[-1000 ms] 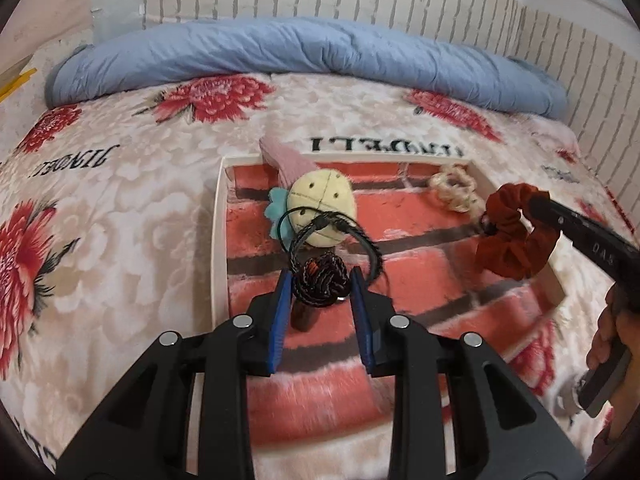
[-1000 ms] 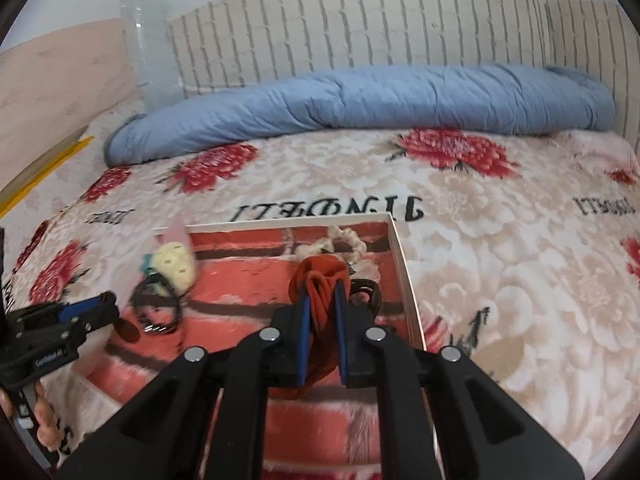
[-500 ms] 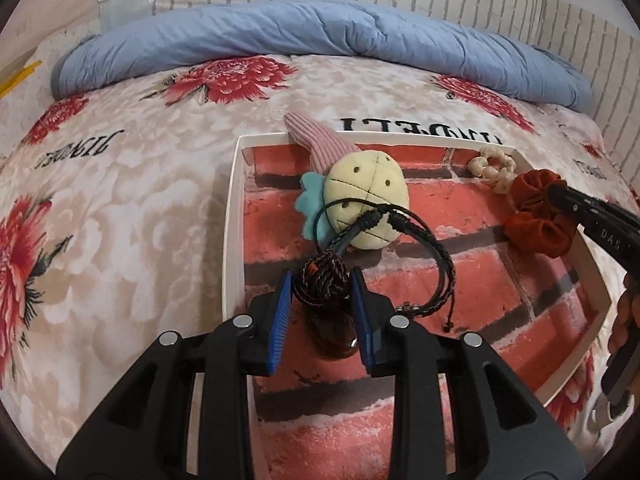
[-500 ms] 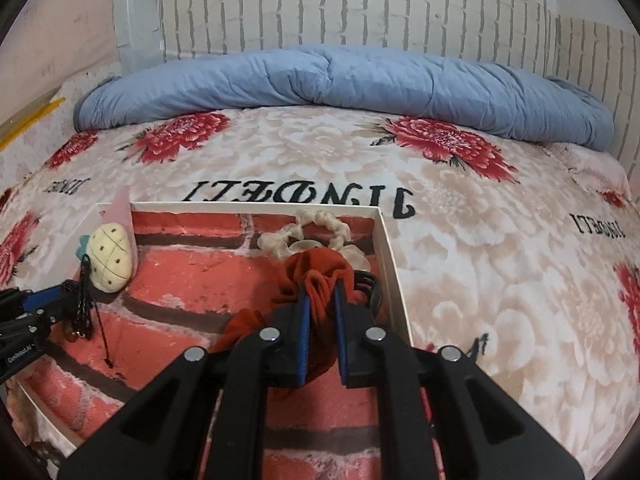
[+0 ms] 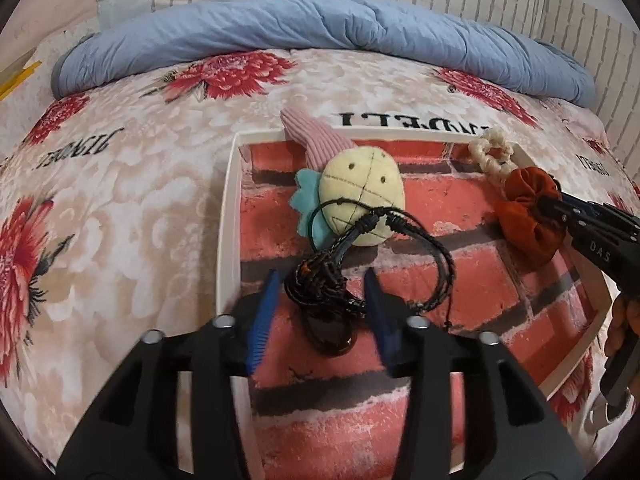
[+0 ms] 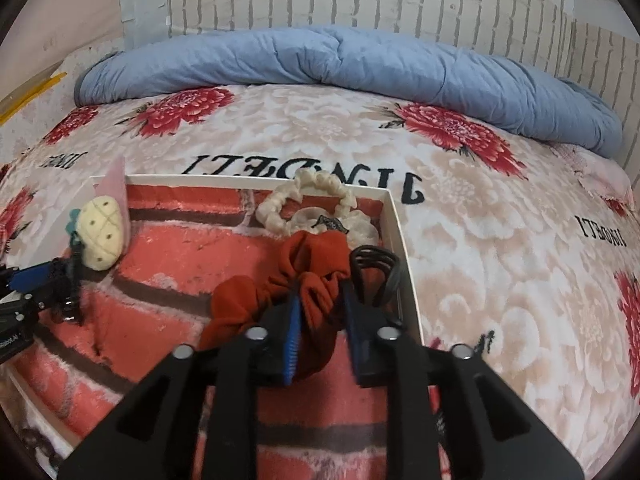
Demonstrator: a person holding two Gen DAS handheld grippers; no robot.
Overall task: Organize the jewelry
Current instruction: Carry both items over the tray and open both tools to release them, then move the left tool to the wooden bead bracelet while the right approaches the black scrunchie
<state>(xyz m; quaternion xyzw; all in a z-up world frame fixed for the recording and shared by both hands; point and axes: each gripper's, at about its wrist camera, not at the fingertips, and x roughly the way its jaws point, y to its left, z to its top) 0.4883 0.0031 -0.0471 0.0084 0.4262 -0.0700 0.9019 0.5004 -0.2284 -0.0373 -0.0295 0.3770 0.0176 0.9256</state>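
A white-rimmed tray [image 5: 229, 216] with a red brick print lies on the bed. My left gripper [image 5: 320, 300] is open; a black braided cord bracelet [image 5: 326, 286] lies between its fingers on the tray floor, next to a plush pineapple [image 5: 362, 196]. My right gripper [image 6: 320, 300] is open around a red scrunchie [image 6: 312, 256] that rests in the tray's right corner, also seen in the left wrist view [image 5: 528, 208]. A cream scrunchie [image 6: 308, 200] and a black hair clip [image 6: 374, 268] lie beside it.
The tray [image 6: 394, 216] sits on a floral bedspread [image 6: 480, 208]. A rolled blue quilt [image 6: 340, 64] lies along the far brick-pattern wall. A pink corduroy piece [image 5: 308, 132] leans over the tray's far rim.
Both grippers have opened. The black bracelet and the red scrunchie, held before, now lie on the tray floor. Both grippers came lower and closer to the tray.
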